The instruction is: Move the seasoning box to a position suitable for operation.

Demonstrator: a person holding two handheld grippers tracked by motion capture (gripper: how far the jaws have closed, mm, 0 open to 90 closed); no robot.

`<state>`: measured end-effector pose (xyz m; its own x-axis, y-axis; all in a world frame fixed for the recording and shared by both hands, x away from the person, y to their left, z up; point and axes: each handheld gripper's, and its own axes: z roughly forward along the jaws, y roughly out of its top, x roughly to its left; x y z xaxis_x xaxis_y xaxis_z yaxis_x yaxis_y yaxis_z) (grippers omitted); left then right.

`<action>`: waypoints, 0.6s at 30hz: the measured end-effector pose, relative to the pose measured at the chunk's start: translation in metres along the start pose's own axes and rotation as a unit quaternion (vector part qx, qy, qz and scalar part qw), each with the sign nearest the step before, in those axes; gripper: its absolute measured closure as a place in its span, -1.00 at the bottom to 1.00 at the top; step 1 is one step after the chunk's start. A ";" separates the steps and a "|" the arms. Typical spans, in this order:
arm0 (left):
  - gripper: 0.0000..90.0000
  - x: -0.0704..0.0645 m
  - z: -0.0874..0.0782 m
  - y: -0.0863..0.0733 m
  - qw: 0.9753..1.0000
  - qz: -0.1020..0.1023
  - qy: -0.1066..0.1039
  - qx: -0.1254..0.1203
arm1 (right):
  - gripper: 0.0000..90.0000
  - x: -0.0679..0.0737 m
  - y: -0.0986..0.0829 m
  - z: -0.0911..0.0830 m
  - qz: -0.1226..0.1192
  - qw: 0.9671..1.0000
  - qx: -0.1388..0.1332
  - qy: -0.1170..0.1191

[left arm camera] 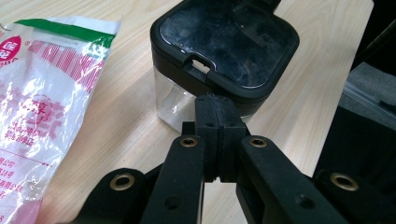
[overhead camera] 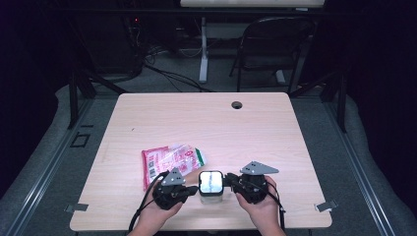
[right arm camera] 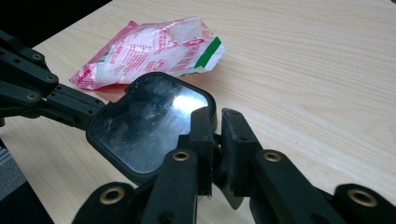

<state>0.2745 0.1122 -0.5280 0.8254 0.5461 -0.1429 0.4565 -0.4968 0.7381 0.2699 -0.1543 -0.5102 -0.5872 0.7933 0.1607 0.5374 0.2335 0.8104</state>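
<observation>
A clear jar (overhead camera: pixel 211 189) with a black lid (left arm camera: pixel 226 44) stands between both grippers. The left gripper (left arm camera: pixel 217 109), jaws pressed together, touches the lid's rim; the right gripper (right arm camera: pixel 215 135) pinches the lid's edge. A pink bag (overhead camera: pixel 169 160) lies just beyond.

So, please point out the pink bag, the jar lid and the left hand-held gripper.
Pink bag (overhead camera: pixel 169 160): high view, middle of the bag.
Jar lid (left arm camera: pixel 229 44): left gripper view, flat black top.
Left hand-held gripper (left arm camera: pixel 218 116): left gripper view, where its shut tips meet.
</observation>
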 end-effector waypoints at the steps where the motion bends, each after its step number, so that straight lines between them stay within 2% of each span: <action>1: 1.00 0.000 0.000 0.000 1.000 0.001 0.000 0.001 | 0.87 0.000 0.000 0.000 -0.001 1.000 0.000 0.000; 18: 1.00 0.001 -0.004 0.004 1.000 -0.007 -0.005 -0.014 | 0.89 0.000 -0.001 0.000 0.003 1.000 -0.005 0.000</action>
<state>0.2759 0.1139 -0.5225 0.8223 0.5462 -0.1598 0.4587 -0.4699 0.7542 0.2689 -0.1544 -0.5111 -0.5842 0.7944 0.1661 0.5355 0.2235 0.8144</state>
